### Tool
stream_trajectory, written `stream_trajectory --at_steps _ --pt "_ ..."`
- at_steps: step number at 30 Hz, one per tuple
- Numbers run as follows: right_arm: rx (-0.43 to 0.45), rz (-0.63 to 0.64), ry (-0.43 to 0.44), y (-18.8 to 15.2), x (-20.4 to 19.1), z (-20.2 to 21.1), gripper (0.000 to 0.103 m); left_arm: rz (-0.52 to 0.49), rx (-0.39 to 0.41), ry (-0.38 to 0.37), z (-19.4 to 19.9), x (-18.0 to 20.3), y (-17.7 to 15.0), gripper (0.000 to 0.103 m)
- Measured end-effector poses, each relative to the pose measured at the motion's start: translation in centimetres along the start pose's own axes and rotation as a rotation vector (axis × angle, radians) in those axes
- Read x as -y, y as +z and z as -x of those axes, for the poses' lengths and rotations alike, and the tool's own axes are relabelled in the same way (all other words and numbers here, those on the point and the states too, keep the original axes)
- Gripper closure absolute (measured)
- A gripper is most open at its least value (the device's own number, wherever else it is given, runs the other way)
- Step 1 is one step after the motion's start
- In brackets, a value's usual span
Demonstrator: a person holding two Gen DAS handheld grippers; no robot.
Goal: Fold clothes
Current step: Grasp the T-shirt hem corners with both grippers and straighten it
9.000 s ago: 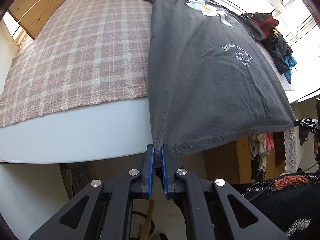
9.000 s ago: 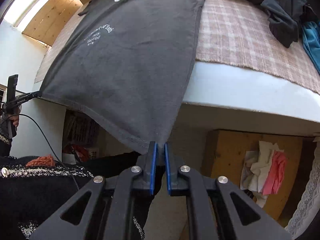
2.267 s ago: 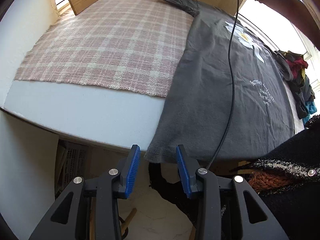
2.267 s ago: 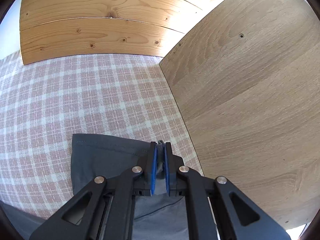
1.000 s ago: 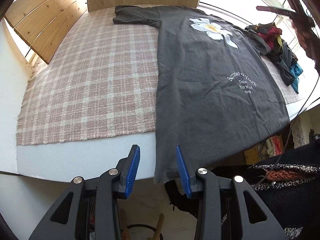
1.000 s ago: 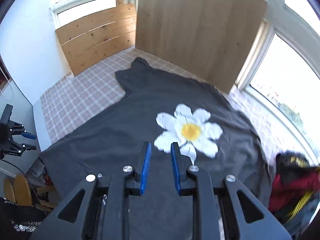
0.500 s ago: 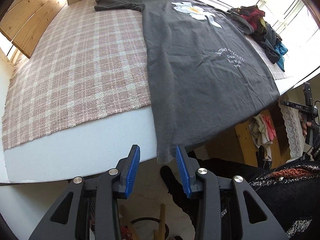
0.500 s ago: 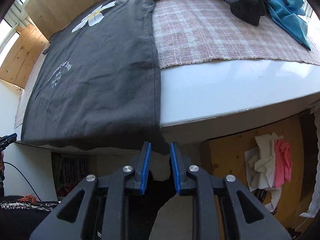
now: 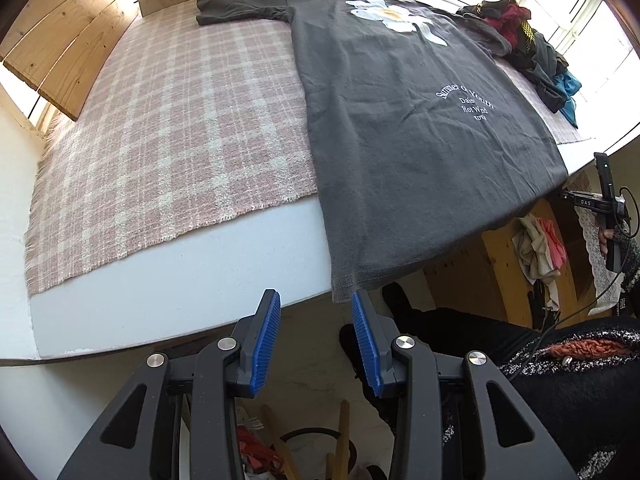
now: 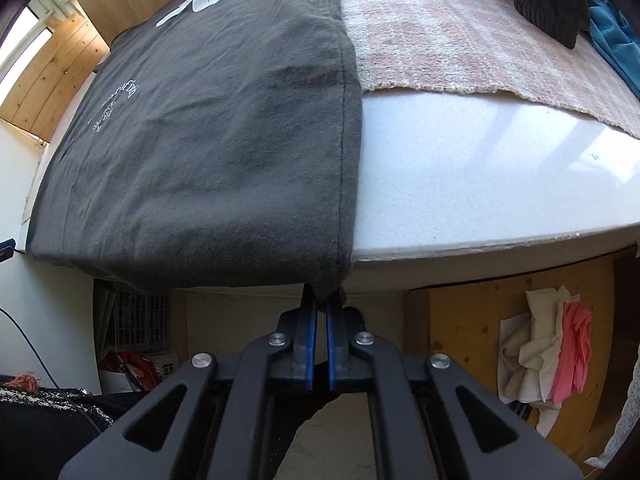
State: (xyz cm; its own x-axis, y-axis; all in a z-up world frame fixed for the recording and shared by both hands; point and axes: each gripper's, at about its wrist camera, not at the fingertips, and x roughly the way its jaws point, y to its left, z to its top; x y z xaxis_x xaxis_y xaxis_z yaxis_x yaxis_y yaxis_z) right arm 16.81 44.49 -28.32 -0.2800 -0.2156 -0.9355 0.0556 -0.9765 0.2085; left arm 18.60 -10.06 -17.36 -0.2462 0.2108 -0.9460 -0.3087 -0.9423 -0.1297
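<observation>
A dark grey T-shirt [image 9: 408, 128] with a white daisy print lies flat on the plaid blanket [image 9: 180, 120], its hem hanging over the table's front edge. My left gripper [image 9: 316, 308] is open just below the hem's left corner, which hangs between the two blue pads [image 9: 264, 344] without being pinched. In the right wrist view, the T-shirt [image 10: 224, 140] drapes over the edge, and my right gripper [image 10: 321, 300] is shut on the hem's right corner. A hand [image 9: 612, 236] holding that gripper shows at the far right of the left wrist view.
A pile of dark, red and blue clothes [image 9: 532, 52] lies on the blanket's right end. The white tabletop [image 10: 480, 168] is bare along its front edge. Wooden boards [image 9: 60, 40] stand at the back. Under the table is a wooden shelf with rags [image 10: 548, 352].
My right gripper has shut on the hem's right corner; half a second ago it was open there. The left gripper stays open and has moved slightly at the left corner.
</observation>
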Motion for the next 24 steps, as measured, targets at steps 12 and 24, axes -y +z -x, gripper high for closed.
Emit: stream_trajectory --at_steps 12,24 --pt "-0.026 0.029 0.001 -0.6 0.3 4.5 0.099 0.029 0.008 -0.069 -2.0 0.5 0.8 0.067" --pt "-0.035 0.011 0.019 -0.1 0.2 6.6 0.099 -0.124 0.049 -0.105 -2.8 4.8 3.3 0.076"
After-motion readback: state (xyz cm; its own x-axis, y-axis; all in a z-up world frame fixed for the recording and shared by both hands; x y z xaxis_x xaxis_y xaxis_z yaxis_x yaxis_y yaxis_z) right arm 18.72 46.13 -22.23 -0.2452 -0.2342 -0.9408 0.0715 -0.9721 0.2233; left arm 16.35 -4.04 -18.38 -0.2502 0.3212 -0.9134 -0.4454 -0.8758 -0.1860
